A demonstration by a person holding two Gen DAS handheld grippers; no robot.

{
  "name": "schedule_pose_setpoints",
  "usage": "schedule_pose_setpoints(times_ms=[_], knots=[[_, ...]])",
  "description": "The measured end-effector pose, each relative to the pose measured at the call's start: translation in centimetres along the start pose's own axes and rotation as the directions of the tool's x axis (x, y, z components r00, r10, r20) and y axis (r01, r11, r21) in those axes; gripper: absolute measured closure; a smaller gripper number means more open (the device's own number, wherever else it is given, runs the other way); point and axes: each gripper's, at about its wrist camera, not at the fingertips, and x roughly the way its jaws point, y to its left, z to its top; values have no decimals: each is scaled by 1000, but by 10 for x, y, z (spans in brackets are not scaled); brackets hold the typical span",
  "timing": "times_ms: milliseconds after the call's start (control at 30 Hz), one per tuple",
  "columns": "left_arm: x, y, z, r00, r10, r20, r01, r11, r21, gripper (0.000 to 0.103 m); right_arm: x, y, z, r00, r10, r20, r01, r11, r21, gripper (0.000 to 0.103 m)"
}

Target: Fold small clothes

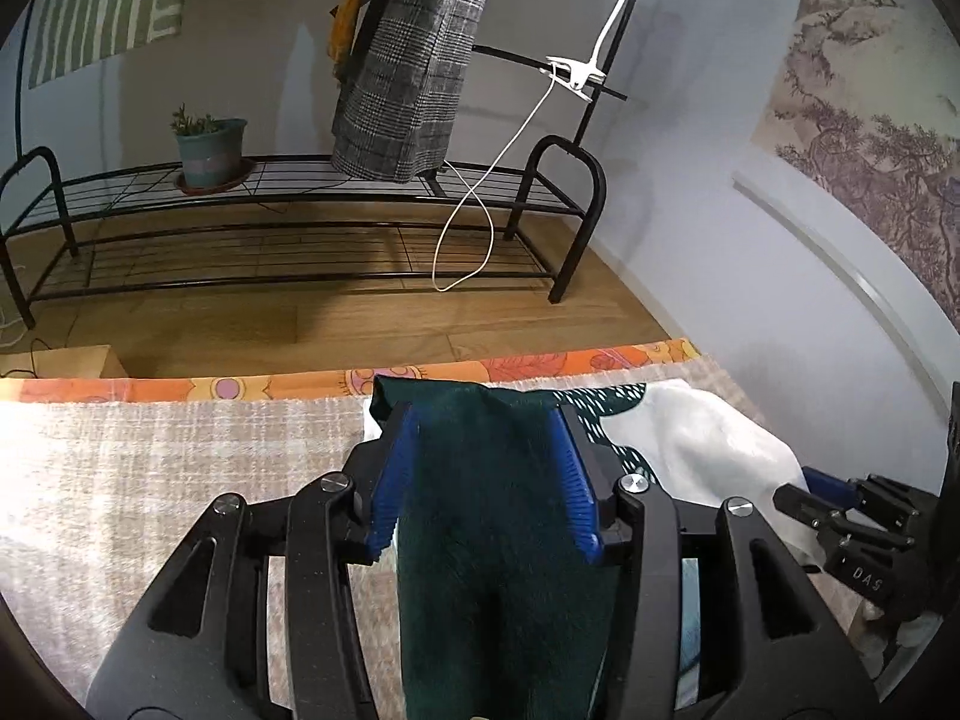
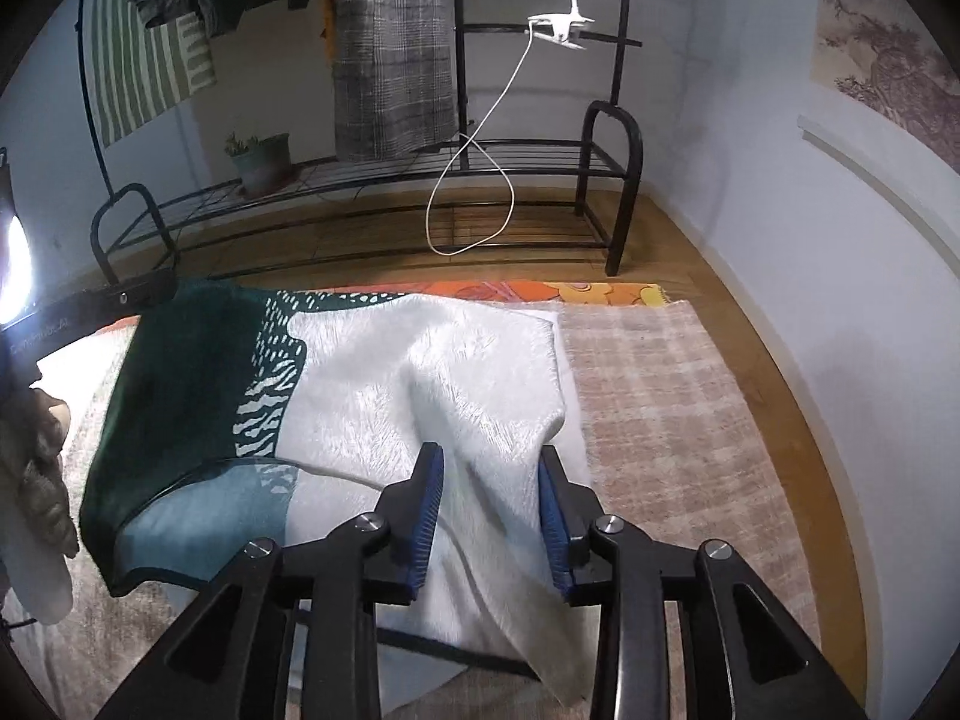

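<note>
A small fuzzy garment lies on the plaid mat, dark green (image 2: 174,372) on the left side and white (image 2: 420,372) on the right, with a pale blue lining showing at its near edge. My left gripper (image 1: 483,468) is shut on the dark green part (image 1: 492,516), which runs up between its blue pads. My right gripper (image 2: 489,504) is shut on a raised ridge of the white part. In the left wrist view the right gripper (image 1: 840,510) shows at the right edge beside the white cloth (image 1: 696,450).
The pinkish plaid mat (image 2: 672,420) lies over an orange patterned cloth (image 2: 576,291) on a wooden floor. A black metal rack (image 1: 300,228) with a potted plant (image 1: 210,147), a hanging plaid coat (image 1: 408,60) and a loose white cable (image 1: 474,228) stands beyond. A white wall is at right.
</note>
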Motion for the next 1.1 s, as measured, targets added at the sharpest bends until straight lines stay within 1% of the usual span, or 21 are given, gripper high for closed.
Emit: schedule_pose_setpoints(times_ms=[133,267,400,700,867,1000,1100], knots=[[-26,-3,0,1000,-2,11,2,1000,3,57,-20,1,0,1000,-4,16,4,1000,4,71],[-62,-8,2,999,-13,33,13,1000,16,57,-52,5,1,999,-8,45,7,1000,20,71],[-108,-15,1,998,-18,61,15,998,54,57,-93,13,0,997,-14,77,12,999,32,71],[-216,-22,-6,991,-56,123,45,995,92,57,-186,42,-9,988,-30,149,21,998,58,71],[-276,-23,-20,986,-84,146,67,991,119,56,-240,65,-25,982,-36,187,23,997,70,71],[-318,-22,-40,983,-105,148,87,988,125,56,-277,83,-42,975,-38,217,22,997,79,71],[-346,-22,-58,982,-105,155,82,986,147,57,-300,95,-56,972,-39,231,20,996,82,71]])
